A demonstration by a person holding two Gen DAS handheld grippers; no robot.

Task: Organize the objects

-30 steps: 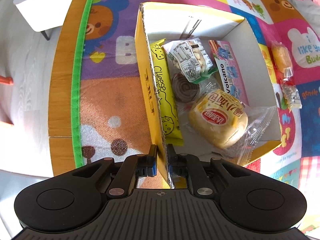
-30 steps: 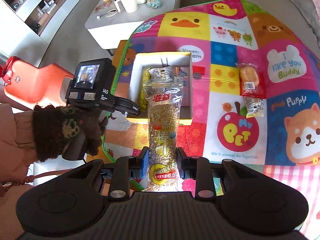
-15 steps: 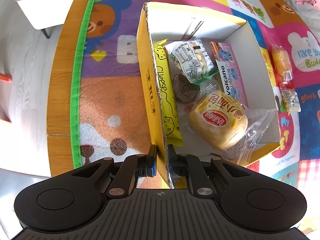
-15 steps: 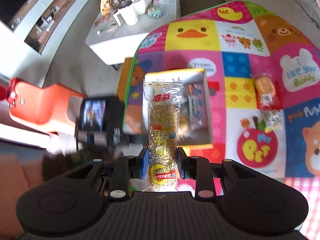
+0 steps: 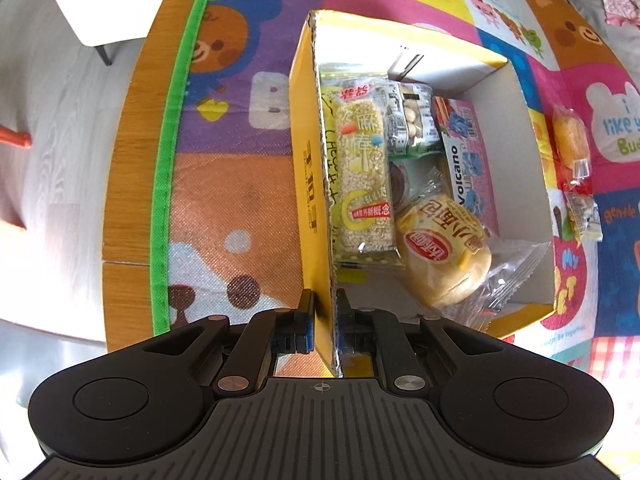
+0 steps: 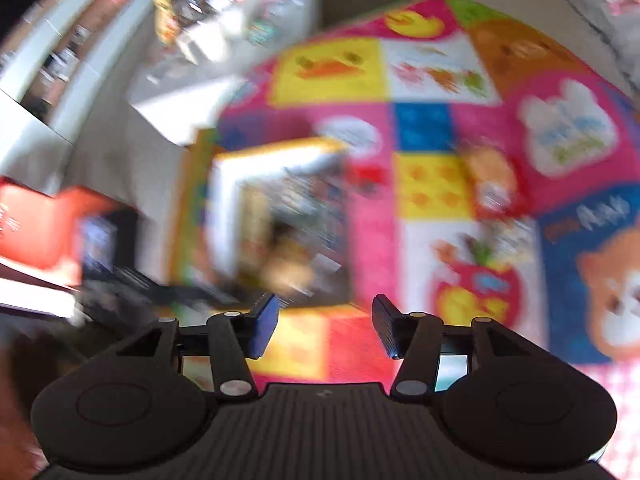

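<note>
My left gripper is shut on the near left wall of the yellow cardboard box on the play mat. Inside the box lie a sesame bar packet along the left wall, a bun packet, a nut packet and a Volcano packet. My right gripper is open and empty, above the mat near the box; that view is motion-blurred. Two snack packets, an orange one and a small one, lie on the mat right of the box.
The colourful play mat has a green edge over a wooden board. A white low table stands at the far left. An orange chair and my left hand's gripper show blurred in the right wrist view.
My right gripper has opened and let go of the sesame bar packet, which now lies in the box along its left wall. The right gripper is moving. The left gripper still holds the box wall.
</note>
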